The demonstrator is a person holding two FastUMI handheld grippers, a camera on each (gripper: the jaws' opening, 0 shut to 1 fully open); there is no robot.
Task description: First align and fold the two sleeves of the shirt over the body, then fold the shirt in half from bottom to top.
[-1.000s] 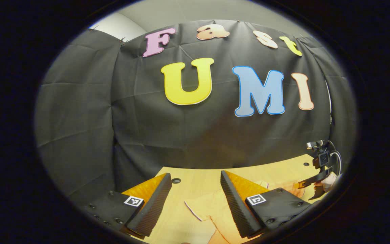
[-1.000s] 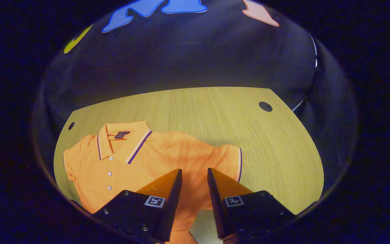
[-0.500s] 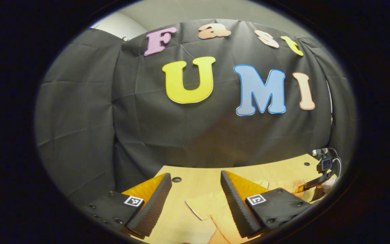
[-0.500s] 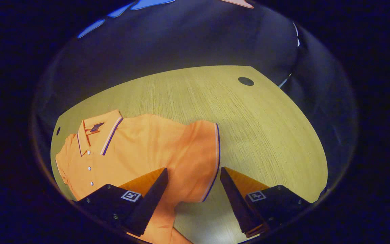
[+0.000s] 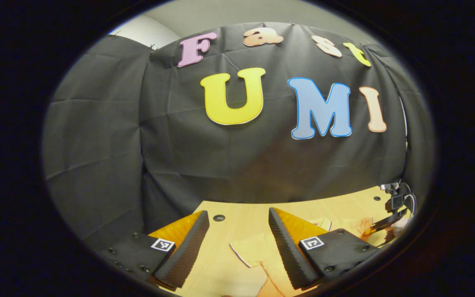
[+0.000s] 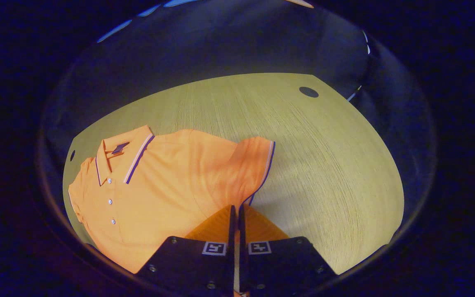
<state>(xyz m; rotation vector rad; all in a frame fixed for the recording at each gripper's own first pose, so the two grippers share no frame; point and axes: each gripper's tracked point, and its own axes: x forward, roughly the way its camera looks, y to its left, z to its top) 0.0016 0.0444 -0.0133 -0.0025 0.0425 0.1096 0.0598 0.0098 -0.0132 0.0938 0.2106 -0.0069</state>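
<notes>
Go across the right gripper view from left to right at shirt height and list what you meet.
Small hole in the table → collar → row of buttons → sleeve with the striped cuff → bare table.

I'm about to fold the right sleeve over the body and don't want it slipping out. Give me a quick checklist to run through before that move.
1. Right gripper closed at the sleeve hem: ok, the fingers stand nearly together at the hem's lower corner.
2. Cloth really pinched between them: cannot tell, the contact is hidden.
3. Shirt body flat on the table, collar and buttons facing up: ok.
4. Landing area on the body free of things: ok.
5. Left gripper ready for its own sleeve: not ok, it is open and holds nothing, above the table.
</notes>
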